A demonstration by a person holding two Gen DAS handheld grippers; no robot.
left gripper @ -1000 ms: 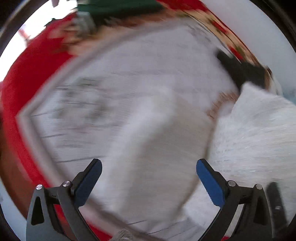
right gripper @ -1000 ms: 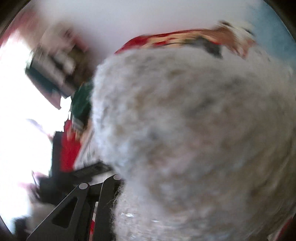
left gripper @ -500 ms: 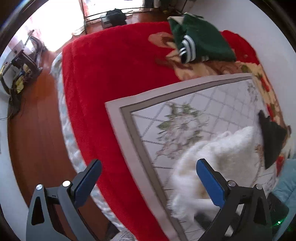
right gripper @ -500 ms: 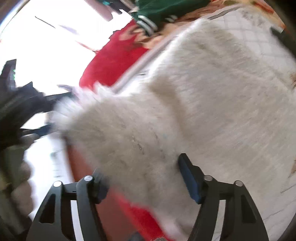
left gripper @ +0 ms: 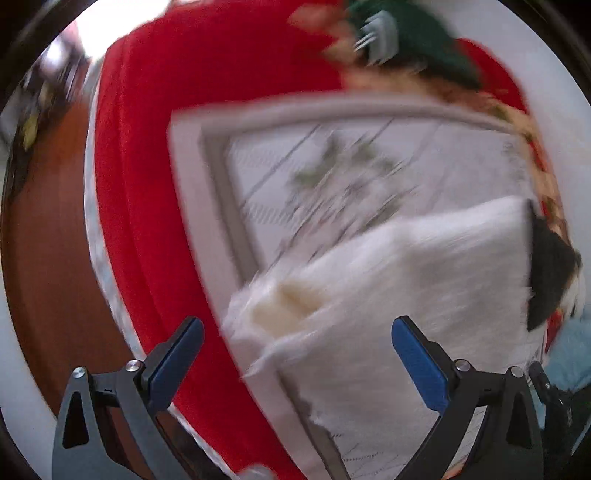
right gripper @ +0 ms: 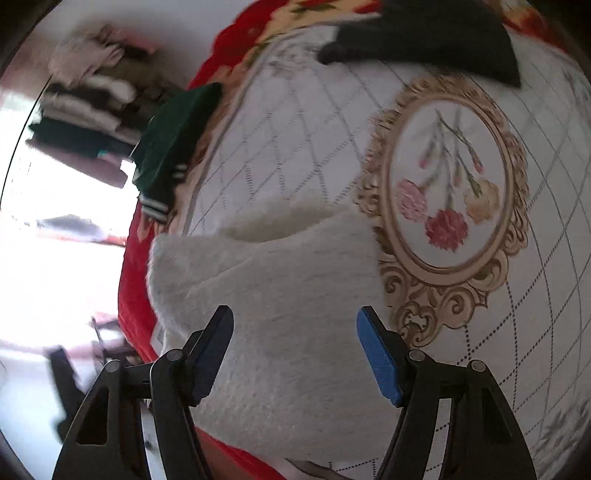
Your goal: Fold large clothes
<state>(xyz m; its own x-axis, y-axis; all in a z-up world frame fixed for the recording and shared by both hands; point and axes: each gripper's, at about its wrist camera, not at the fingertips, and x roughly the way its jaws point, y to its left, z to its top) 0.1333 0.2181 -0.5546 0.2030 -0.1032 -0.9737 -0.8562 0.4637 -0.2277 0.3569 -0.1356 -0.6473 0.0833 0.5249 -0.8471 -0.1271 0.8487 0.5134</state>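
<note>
A bed covered by a red plush blanket (left gripper: 221,92) carries a pale quilted cover with a grey border and flower prints (right gripper: 295,122), laid over most of its top. On that cover, near the bed's side edge, lies the fluffy white knitted garment (right gripper: 280,295), folded into a thick pad, one corner reaching over the cover's grey border towards the red blanket. A folded dark green garment with white stripes (right gripper: 173,140) sits at the cover's far edge, and a black garment (right gripper: 424,33) lies across its far corner. The right claw (right gripper: 295,354) has just been opening; its blue pads stand wide above the white garment, not pressing it. The left claw (left gripper: 297,363) is spread wide and empty over the same garment
</note>
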